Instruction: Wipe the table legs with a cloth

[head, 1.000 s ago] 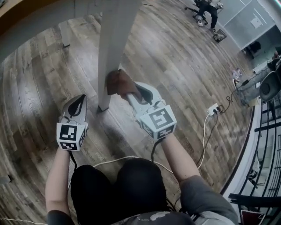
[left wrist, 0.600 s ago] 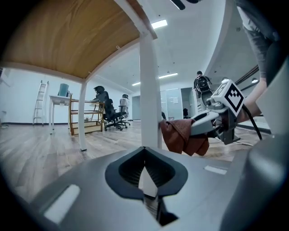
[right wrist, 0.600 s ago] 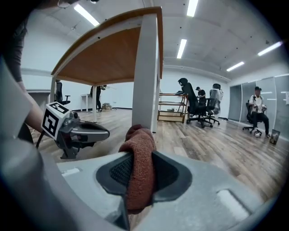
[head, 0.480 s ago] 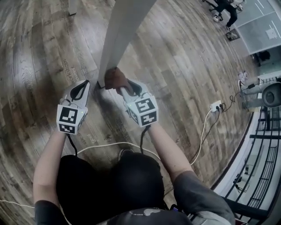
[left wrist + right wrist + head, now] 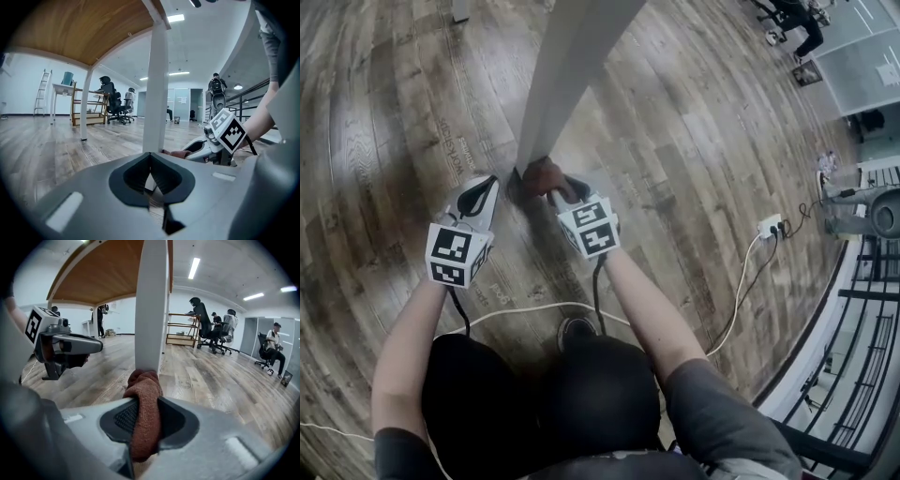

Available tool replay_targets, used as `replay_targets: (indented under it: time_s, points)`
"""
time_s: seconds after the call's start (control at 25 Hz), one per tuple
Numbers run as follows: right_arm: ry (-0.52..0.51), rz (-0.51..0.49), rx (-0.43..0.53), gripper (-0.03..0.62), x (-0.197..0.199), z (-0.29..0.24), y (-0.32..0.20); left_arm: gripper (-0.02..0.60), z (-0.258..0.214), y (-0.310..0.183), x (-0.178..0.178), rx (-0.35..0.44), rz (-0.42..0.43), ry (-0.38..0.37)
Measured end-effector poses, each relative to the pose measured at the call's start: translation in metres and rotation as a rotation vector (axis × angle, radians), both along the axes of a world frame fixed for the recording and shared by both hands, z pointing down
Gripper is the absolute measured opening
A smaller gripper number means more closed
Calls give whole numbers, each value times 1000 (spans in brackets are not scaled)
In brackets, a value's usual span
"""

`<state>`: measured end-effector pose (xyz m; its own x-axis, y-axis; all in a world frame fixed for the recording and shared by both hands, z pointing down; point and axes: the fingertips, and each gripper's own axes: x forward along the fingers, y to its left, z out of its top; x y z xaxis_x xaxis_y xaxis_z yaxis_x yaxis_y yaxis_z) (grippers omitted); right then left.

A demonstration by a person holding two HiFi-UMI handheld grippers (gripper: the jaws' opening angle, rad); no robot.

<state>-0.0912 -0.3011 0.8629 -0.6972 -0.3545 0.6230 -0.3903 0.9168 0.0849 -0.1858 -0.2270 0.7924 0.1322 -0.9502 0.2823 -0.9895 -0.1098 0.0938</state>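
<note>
Rust-brown knit cloth (image 5: 143, 401), coarse weave, bunched into a thick fold. Sits pinched btwn the jaws of the right gripper (image 5: 142, 425), clamped tight, w/ top of the wad bulging out past the tips. Presses against the bottom of the white square table leg (image 5: 151, 310), right nr the wood-plank floor (image 5: 412, 112). In head view, shows as a small dark-red lump at the foot of the leg, touching it on the near side.

On the left gripper (image 5: 151, 176): jaws closed together, tips meeting, nothing in them. Hovers just beside the leg on its left, low nr the floor, apart from the cloth.

Counts: 1 cloth. 2 grippers, each w/ 1 marker cube (image 5: 457, 255). 2 legs in left gripper view: the near one plus a second leg (image 5: 84, 105) well back, both white under the wood-grain tabletop underside (image 5: 89, 33). 1 white cable (image 5: 525, 307) looping across the floor in front of the person's legs. 1 power strip (image 5: 767, 226) off to the right w/ leads plugged in. Several ppl in bkgd on office chairs; exact no. hard to tell.
</note>
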Motion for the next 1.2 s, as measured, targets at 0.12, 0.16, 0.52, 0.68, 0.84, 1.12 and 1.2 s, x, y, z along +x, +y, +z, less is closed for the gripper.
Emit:
replay_targets:
  time_s: [0.12,0.16,0.52,0.68,0.84,1.12,1.2]
  points:
    - [-1,8,-10,86,0,2,-1,18,0,-2,-3,1,-10,8]
    - [-2,8,-11,86,1,1,-1,19,-1,-2,-5,3,-17,13]
    - [-136,115,8,86,39,-61,-7,19,-45,-9,-45,48,-138,10]
    - [-281,169,91,86,44,-150,-37,18,-94,-13,-56,107,-143,-27]
    - [-444,191,209,86,39,-263,-70,18,-156,-26,-53,162,-100,-105]
    - [-626,69,402,86,18,-433,-69,19,-278,-39,-19,301,-28,-89]
    - [-681,29,410,86,14,-467,-63,18,-309,-42,-10,336,-19,-80]
